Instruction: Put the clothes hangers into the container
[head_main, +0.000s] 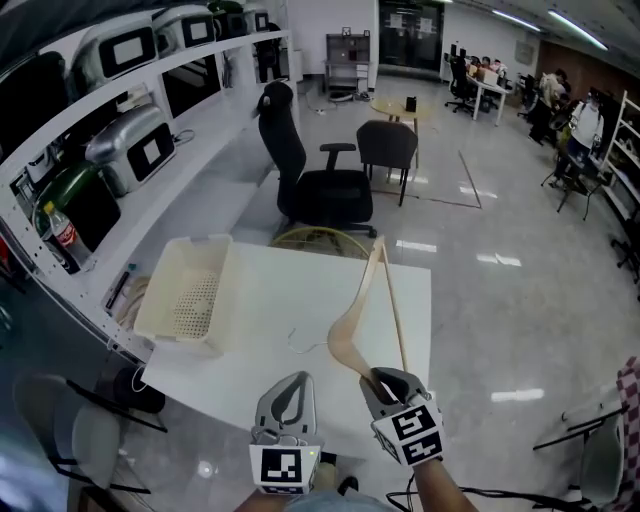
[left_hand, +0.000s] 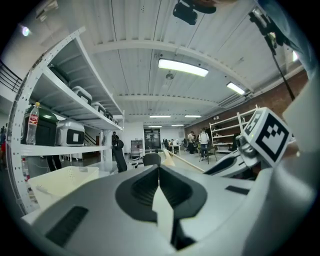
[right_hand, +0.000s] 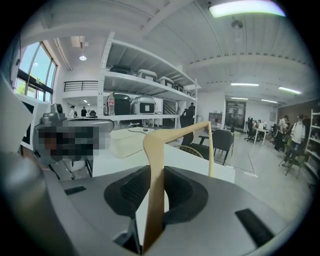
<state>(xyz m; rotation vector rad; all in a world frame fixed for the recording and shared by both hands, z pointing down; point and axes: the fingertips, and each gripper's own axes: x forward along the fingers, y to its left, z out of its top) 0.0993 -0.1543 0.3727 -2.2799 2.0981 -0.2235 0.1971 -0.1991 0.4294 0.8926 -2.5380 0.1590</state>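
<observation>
A pale wooden clothes hanger (head_main: 362, 312) slants up over the right part of the white table (head_main: 290, 290). My right gripper (head_main: 386, 377) is shut on its near end, at the table's front edge. In the right gripper view the hanger (right_hand: 170, 135) rises between the two pads and bends away to the right. The cream plastic container (head_main: 190, 295), a slotted basket, stands on the table's left side, apart from both grippers. My left gripper (head_main: 291, 380) hovers just left of the right one, shut, with nothing between its tips (left_hand: 159, 169).
A thin wire piece (head_main: 303, 342) lies on the table near the hanger. Past the far edge stand a black office chair (head_main: 320, 185), a dark chair (head_main: 387, 145) and a round wire frame (head_main: 320, 240). White shelving (head_main: 120, 150) with cases runs along the left.
</observation>
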